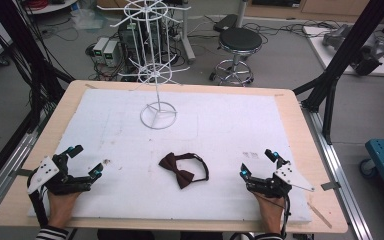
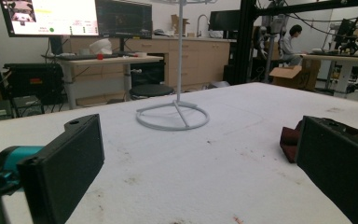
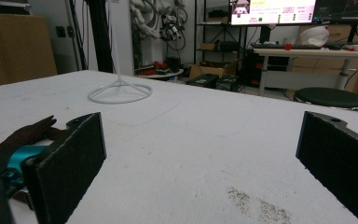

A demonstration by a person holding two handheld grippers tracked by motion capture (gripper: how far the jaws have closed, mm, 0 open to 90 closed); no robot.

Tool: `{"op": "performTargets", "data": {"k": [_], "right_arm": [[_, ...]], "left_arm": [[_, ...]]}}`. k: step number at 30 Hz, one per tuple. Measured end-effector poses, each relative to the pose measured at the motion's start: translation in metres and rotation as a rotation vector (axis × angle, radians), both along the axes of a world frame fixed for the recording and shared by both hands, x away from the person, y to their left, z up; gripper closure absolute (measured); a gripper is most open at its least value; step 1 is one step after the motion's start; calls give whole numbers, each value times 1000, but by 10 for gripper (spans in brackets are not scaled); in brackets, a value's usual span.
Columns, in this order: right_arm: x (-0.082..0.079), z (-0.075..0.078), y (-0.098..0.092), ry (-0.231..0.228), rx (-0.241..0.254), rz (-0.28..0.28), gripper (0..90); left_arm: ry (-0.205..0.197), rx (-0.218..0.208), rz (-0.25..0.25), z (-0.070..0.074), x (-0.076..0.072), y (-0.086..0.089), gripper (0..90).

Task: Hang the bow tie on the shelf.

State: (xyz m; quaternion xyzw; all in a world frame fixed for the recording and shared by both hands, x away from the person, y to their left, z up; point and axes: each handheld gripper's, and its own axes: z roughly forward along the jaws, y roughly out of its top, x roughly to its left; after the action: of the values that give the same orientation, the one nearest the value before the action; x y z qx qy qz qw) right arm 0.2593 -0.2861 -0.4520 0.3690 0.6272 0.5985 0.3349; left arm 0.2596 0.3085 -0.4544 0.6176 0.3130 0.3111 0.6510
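Brown bow tie (image 1: 183, 169) lies near bench (image 1: 290, 107) front edge, between left gripper (image 1: 83, 161) and right gripper (image 1: 258, 162), both released; no writing legible.

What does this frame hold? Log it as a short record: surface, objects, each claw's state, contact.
surface: white mat on a wooden table
bow tie: dark brown bow tie, flat on the mat between the claws
rack: white wire rack, upright at the far side
left claw: left claw, open, holding nothing
right claw: right claw, open, holding nothing
contact: neither claw touches the bow tie
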Motion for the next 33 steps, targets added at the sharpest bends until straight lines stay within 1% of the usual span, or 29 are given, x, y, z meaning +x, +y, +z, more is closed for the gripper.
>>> {"op": "performTargets", "data": {"k": [2, 3, 4, 9, 10, 13, 15, 18, 19, 21, 22, 24, 25, 27, 28, 29, 33], "right_arm": [[0, 0, 0, 6, 6, 2, 7], [1, 0, -1, -2, 5, 3, 7], [0, 0, -1, 2, 12, 2, 7], [-1, 4, -2, 12, 30, 35, 7], [-1, 6, -1, -2, 23, 41, 8], [0, 13, 1, 8, 13, 63, 7], [0, 19, 2, 7, 0, 84, 7], [2, 28, 6, 18, -19, 136, 7], [2, 32, 9, 26, -31, 157, 7], [4, 37, 12, 34, -52, 178, 7], [5, 41, 15, 31, -67, 194, 7], [6, 47, 18, 41, -79, 219, 7], [7, 51, 21, 41, -101, 237, 7], [8, 56, 25, 55, -128, 261, 7], [11, 61, 29, 64, -138, 289, 7], [11, 62, 30, 73, -137, 301, 8], [16, 72, 42, 94, -179, 377, 7]], "left_arm": [[1, 2, -2, 0, 0, 0, 17], [0, 2, -1, 0, 0, 0, 17], [-1, 3, 0, 0, 0, 0, 17], [1, 1, -1, 0, 0, 0, 17], [-1, 2, -2, 0, 0, 0, 17], [-3, 0, -2, 0, -1, 0, 17], [-2, 1, -3, 0, -1, 0, 17], [-2, 0, -2, 0, 0, 0, 17], [-2, 0, -2, 0, 0, 0, 17], [-2, 1, -2, 0, 0, 0, 17], [0, 1, -3, 0, -1, 0, 17], [-2, 1, -1, 0, 0, 0, 17], [-2, 1, -2, 0, 0, 0, 17], [-2, 1, -1, 0, 0, 0, 17], [-1, 1, -2, 0, 0, 0, 17], [-2, 2, -2, 0, 0, 0, 17], [-3, 5, -3, 0, 0, 0, 17]]}}
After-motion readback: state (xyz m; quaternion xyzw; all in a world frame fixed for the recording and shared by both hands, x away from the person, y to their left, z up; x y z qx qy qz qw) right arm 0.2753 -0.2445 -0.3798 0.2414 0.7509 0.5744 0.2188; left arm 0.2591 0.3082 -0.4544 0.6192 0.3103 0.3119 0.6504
